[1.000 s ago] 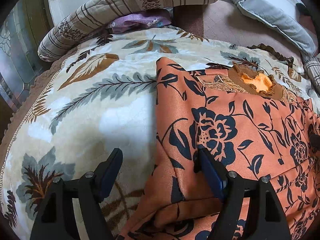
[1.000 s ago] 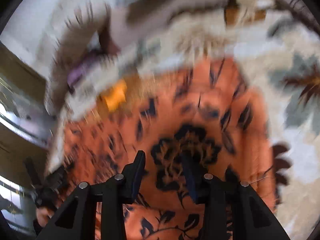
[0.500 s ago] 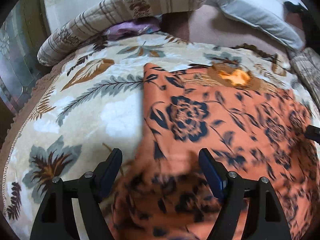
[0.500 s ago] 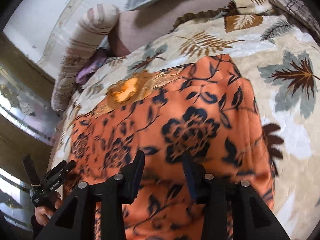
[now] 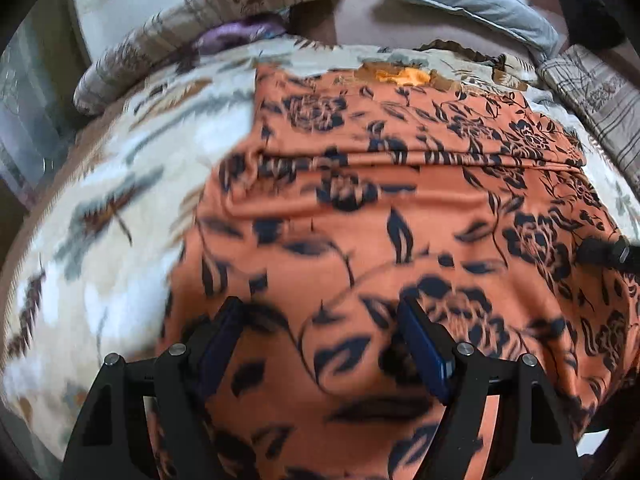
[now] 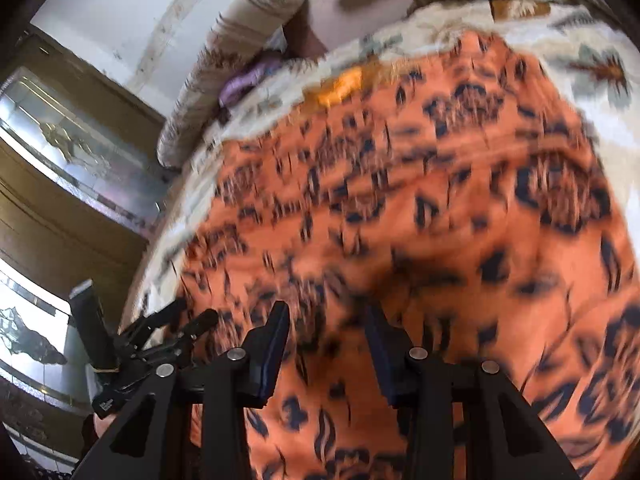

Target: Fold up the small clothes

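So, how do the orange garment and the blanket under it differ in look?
The orange garment is rust orange with dark navy flowers; the blanket is cream with grey and brown leaves. The garment shows a fold ridge across it; the blanket lies spread flat. Both carry plant prints.

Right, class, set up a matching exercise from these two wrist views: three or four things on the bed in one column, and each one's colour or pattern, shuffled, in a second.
Column one:
1. garment
2. blanket
3. flat pillow
4. crumpled cloth

Column two:
A. plain grey
B. purple
C. orange with dark flowers
D. cream with leaf prints

Pairs: 1-C, 2-D, 3-A, 4-B
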